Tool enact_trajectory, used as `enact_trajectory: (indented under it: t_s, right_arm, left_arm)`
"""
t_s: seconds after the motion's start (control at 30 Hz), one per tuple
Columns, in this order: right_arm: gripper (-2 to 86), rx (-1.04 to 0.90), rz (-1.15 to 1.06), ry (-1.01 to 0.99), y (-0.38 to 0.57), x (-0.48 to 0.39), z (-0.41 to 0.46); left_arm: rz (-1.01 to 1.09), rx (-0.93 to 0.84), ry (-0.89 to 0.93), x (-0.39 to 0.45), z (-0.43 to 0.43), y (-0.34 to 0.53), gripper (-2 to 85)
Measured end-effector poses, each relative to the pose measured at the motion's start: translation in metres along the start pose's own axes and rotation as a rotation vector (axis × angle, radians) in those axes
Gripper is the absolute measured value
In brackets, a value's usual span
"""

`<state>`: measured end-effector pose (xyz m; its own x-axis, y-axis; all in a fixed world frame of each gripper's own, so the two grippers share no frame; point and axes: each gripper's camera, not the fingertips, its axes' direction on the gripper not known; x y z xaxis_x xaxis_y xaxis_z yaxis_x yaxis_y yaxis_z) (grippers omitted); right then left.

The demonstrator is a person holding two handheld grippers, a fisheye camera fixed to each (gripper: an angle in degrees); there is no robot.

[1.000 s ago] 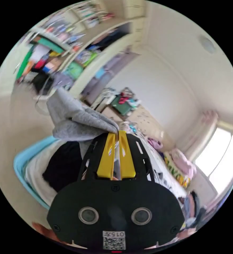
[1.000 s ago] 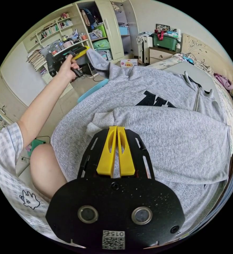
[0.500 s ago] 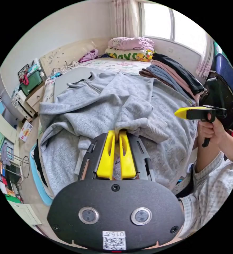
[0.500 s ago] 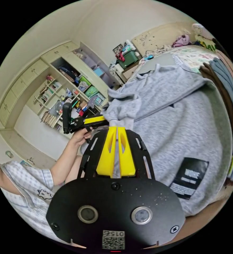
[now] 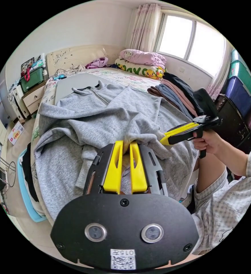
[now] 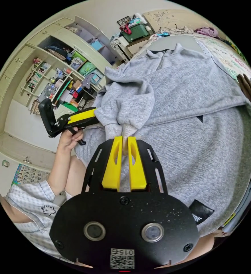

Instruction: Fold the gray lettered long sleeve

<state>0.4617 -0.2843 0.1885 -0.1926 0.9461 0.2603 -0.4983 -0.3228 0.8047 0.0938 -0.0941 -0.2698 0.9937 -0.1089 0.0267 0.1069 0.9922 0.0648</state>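
Observation:
The gray sweatshirt [image 5: 102, 114] lies spread on the bed [image 5: 125, 78], collar and zip at the far end [image 6: 159, 57]. Both sleeves are folded in across its chest and cover most of the black lettering. My left gripper [image 5: 126, 144] is shut on one bunched sleeve near the hem; in the right gripper view it [image 6: 82, 116] shows from the side, held in a hand. My right gripper [image 6: 125, 139] is shut on the ribbed cuff [image 6: 122, 130] of the other sleeve. In the left gripper view it [image 5: 162, 139] touches the cloth just right of my own jaws.
A stack of folded clothes [image 5: 176, 91] lies along the bed's far side, with pillows [image 5: 142, 58] by the window. On the floor stands a blue basket [image 5: 22, 182]. Shelves and cupboards [image 6: 60, 82] line the wall. The person's knee [image 5: 208, 174] is at the bed's edge.
Both cameras swung round. The left gripper carried its sleeve from out over the floor onto the chest, and the right brought its cuff inward. The two grippers now sit close together.

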Motion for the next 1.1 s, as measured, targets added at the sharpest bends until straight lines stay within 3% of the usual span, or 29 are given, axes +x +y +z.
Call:
enact_trajectory:
  t_s: [0.2, 0.37, 0.5, 0.87, 1.1]
  right_arm:
    - [3.9, 0.161, 0.040, -0.004, 0.031, -0.022, -0.079]
    - [3.6, 0.192, 0.055, 0.113, 0.073, -0.048, -0.128]
    - [3.7, 0.141, 0.051, 0.150, 0.097, -0.071, -0.125]
    - [3.5, 0.031, 0.015, 0.109, 0.150, -0.123, -0.066]
    - [3.4, 0.235, -0.164, -0.031, 0.097, -0.185, -0.083]
  left_arm:
    - [-0.201, 0.213, 0.245, -0.077, -0.049, 0.025, 7.8]
    - [-0.610, 0.416, 0.243, -0.168, -0.072, 0.077, 9.6]
    - [-0.883, 0.405, 0.232, -0.225, -0.061, 0.109, 11.5]
    - [-0.981, 0.326, 0.284, -0.298, -0.040, 0.111, 9.7]
    - [-1.029, 0.381, 0.321, -0.324, -0.046, 0.130, 7.8]
